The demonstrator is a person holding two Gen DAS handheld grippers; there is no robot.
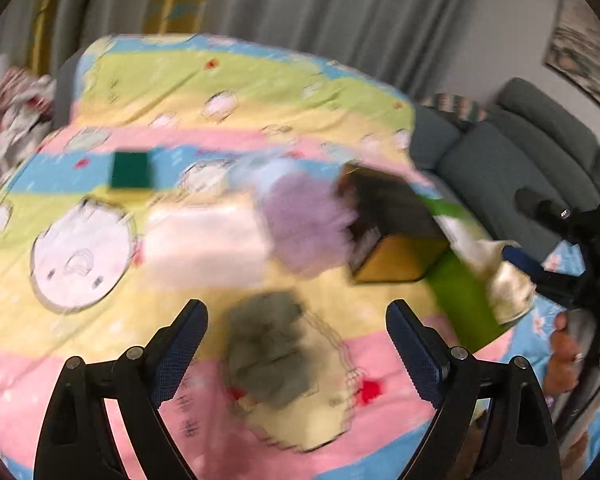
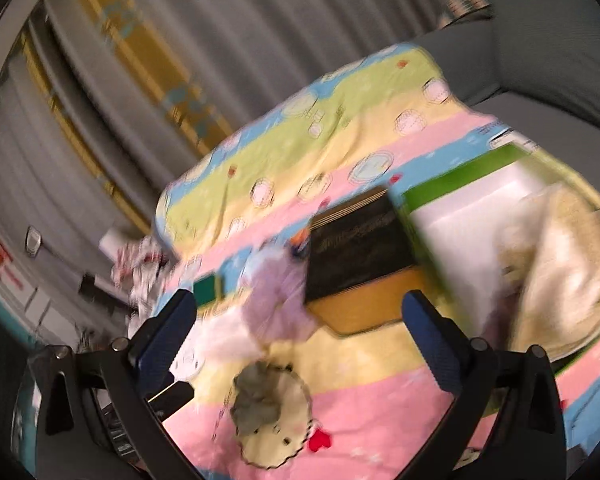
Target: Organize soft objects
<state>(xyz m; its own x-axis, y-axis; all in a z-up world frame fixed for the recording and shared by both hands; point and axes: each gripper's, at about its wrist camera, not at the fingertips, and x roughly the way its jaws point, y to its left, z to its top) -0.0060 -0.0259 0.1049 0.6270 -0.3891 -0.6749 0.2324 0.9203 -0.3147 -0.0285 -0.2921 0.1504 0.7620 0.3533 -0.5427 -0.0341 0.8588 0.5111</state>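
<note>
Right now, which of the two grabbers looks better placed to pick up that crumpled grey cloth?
Probably the left. The left gripper is open with the grey cloth lying right between its fingers. The right gripper is open too, but the cloth sits lower and off-centre there. Both views are blurred, so this is tentative.

The right gripper (image 2: pixel 298 304) hangs wide open over a striped bedsheet (image 2: pixel 380 408); a grey cloth (image 2: pixel 258 398) lies below, untouched.

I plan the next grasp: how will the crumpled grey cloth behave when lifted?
The grey cloth looks crumpled and thin, so it will probably hang floppy. It seems light. It lies on the blanket, so it should not roll.
</note>
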